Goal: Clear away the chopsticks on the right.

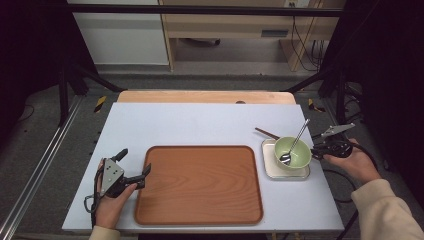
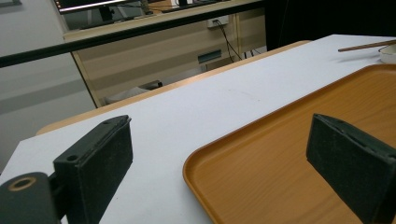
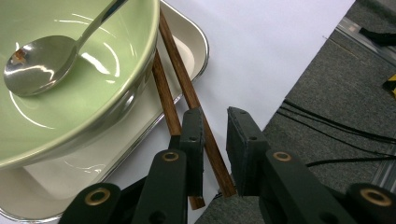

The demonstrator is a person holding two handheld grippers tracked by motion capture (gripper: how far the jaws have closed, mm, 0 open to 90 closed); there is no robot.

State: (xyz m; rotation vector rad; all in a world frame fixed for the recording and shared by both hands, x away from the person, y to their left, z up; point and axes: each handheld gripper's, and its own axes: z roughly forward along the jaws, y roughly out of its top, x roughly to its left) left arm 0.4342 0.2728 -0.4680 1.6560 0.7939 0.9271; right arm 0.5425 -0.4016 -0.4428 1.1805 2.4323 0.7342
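Right gripper (image 3: 215,140) has its jaws narrowed around one chopstick (image 3: 194,100), not quite clamped, probably to pull it from under the bowl (image 3: 70,93) on the white dish (image 3: 154,126) at 3 o'clock of the tray (image 1: 199,184). Table edge is close there. Left gripper (image 2: 224,163) sits wide open over the tray's 9 o'clock rim, loads of bare tray ahead.

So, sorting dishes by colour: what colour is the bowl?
Pale green bowl, clearest in the right gripper view.
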